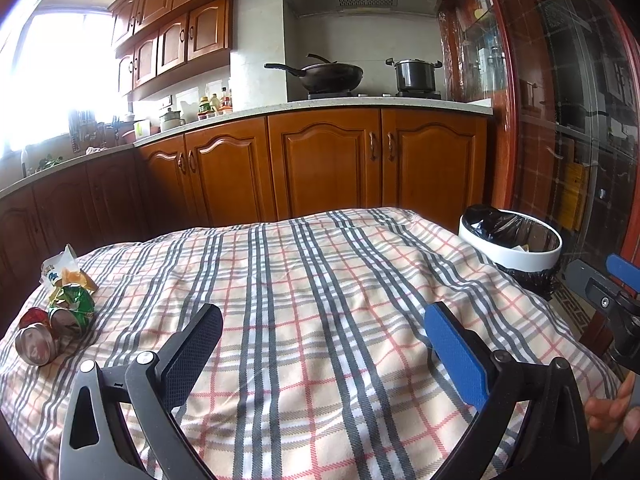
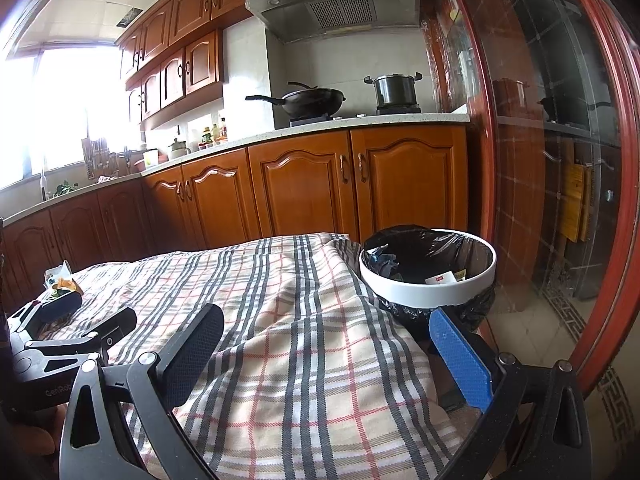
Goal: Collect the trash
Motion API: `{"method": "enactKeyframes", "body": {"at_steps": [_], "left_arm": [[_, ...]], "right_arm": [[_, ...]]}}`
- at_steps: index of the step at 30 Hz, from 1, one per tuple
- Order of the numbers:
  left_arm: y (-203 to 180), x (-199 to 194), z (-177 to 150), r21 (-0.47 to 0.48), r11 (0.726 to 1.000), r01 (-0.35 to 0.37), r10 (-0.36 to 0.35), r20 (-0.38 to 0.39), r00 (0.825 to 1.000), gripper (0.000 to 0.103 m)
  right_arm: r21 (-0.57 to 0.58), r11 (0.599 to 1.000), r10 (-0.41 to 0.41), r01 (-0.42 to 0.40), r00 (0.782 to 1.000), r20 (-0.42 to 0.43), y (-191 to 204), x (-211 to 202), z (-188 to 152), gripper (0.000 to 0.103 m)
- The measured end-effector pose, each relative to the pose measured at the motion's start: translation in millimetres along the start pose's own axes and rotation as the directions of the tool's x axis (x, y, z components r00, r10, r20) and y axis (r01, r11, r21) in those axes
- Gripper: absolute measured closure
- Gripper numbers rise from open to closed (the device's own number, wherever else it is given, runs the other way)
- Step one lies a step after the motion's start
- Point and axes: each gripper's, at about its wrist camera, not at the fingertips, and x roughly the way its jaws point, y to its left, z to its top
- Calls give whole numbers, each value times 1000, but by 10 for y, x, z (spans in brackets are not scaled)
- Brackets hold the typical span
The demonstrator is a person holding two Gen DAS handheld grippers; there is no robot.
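Beside the checked tablecloth [image 2: 304, 344], white bin [image 2: 430, 294] with black liner holding paper scraps, crushed cans [image 1: 60, 320] and wrapper [image 1: 64, 268] at table's far left, left gripper [image 1: 324, 344] and right gripper [image 2: 326, 354] both spread wide, empty.

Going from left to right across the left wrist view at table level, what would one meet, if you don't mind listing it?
Crushed cans beside the crumpled wrapper → left gripper, jaws open over the plaid cloth → lined trash bin → right gripper.

Two crushed cans, one red [image 1: 35, 340] and one green [image 1: 72, 307]; one wrapper [image 1: 64, 270]; one bin [image 1: 510, 240]; one wok [image 1: 328, 74]; one pot [image 1: 414, 74].
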Motion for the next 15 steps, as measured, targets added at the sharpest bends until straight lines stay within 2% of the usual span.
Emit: {"method": "enactKeyframes", "body": {"at_steps": [15], "left_arm": [[8,0,4,1,1000,2,-2,-1,1000,1]], "right_arm": [[0,1000,6,-6,1000,4,-3,1,11,0]]}}
